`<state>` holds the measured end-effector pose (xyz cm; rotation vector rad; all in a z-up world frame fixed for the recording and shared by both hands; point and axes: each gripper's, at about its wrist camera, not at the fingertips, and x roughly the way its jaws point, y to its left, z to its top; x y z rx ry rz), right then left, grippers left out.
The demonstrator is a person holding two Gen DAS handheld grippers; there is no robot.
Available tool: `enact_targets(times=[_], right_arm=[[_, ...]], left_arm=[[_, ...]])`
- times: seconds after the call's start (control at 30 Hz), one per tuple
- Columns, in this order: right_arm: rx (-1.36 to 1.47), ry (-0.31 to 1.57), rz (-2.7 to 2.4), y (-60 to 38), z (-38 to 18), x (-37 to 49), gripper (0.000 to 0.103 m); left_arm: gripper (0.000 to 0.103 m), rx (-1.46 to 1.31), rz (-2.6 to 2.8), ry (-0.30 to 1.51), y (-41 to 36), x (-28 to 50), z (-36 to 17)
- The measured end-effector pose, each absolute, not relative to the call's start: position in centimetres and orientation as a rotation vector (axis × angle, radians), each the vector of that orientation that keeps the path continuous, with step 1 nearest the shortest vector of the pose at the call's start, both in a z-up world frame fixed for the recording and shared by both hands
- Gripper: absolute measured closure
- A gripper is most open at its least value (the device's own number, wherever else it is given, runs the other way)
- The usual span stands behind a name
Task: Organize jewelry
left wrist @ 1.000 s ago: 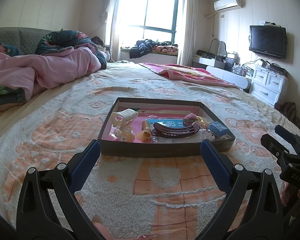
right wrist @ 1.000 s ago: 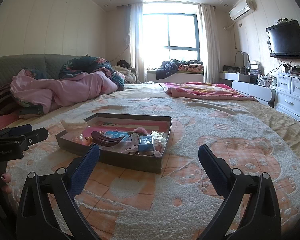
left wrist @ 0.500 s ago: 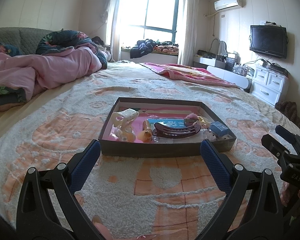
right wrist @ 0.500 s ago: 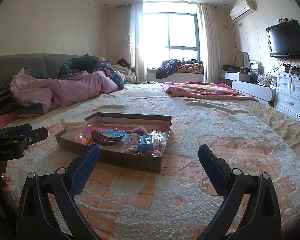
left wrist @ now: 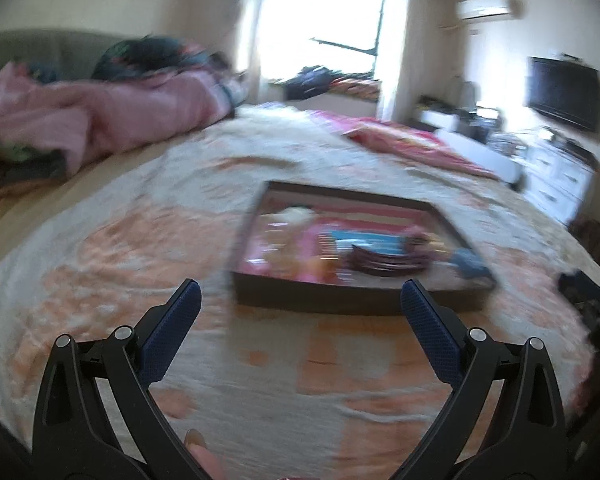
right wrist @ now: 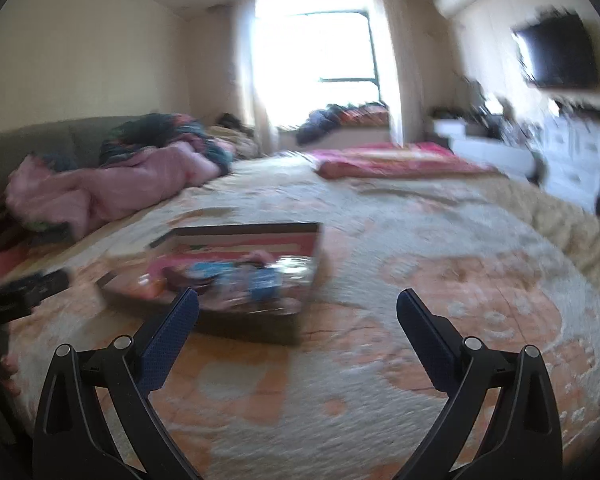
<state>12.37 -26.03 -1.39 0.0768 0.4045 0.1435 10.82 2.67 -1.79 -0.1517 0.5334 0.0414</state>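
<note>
My left gripper (left wrist: pixel 300 300) hangs with its jaws spread wide and empty, blue pads (left wrist: pixel 172 332) facing inward. My right gripper (right wrist: pixel 298 308) is likewise wide apart, gripping nothing.

No legible txt, labels or nos. anywhere; both views too blurred to read.

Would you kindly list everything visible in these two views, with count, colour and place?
Tray: one, dark, on the bed, holding blurred trinkets.
Hair clip: one, maroon, inside the tray.
Bedspread: one, cream and orange, covering the bed.
Quilt: one, pink, far left.
Television: one, black, right wall.
Window: one, bright, far wall.
Left tongs: one, black and blue, open, empty.
Right tongs: one, black and blue, open, empty.
</note>
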Motion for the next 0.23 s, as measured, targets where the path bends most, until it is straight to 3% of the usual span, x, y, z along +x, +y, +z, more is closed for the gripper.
enact_targets(times=[0.23], right_arm=[[0.173, 0.784, -0.294, -37.9, -3.9, 26.6, 0.007]], left_arm=[[0.011, -0.271, 0.403, 0.709, 16.7, 19.0, -2.9]])
